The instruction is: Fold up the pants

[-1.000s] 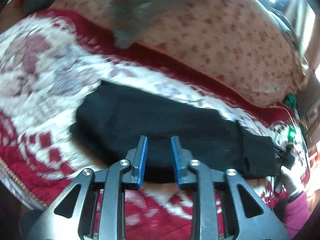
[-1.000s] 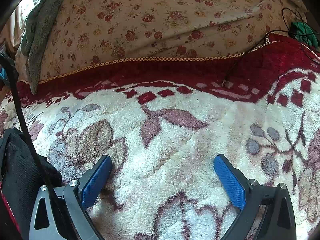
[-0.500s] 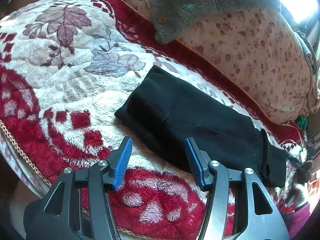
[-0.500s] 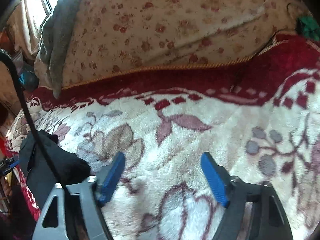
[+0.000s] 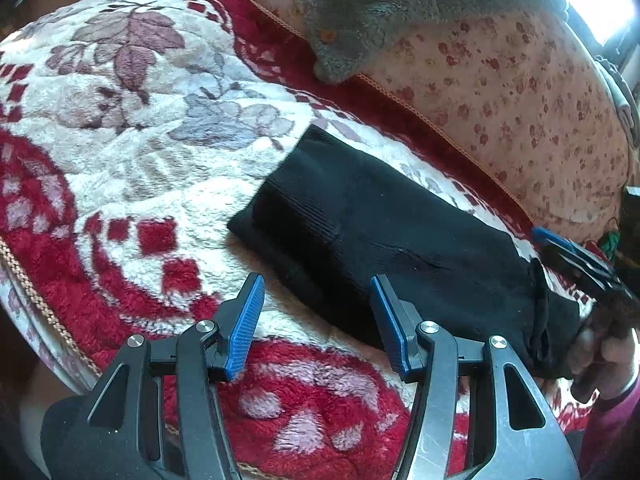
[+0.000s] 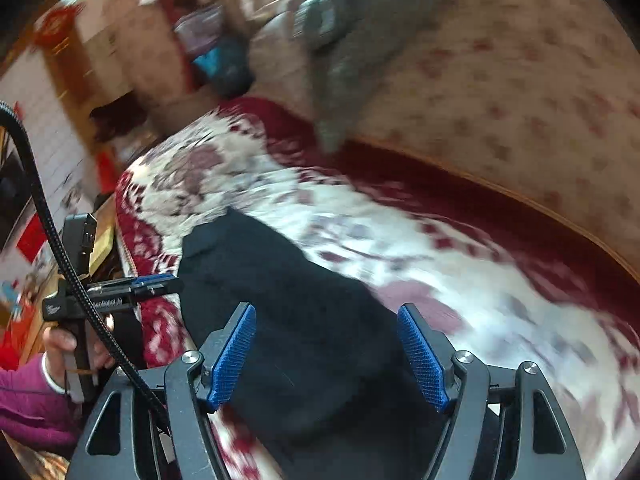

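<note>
The black pants lie folded into a long strip on the red and white floral blanket. My left gripper is open and empty, hovering just off the strip's near long edge. My right gripper is open and empty, with its jaws straddling one end of the pants. The right gripper also shows at the strip's right end in the left wrist view. The left gripper shows at the left of the blurred right wrist view.
A floral pillow or bolster runs along the back of the bed, with a grey fleece garment draped over it. The blanket's corded edge drops off at the near left. Room furniture stands beyond the bed.
My left gripper opened wide and drew back from the pants toward the blanket's near edge. My right gripper swung left, from bare blanket to straddling the pants' end.
</note>
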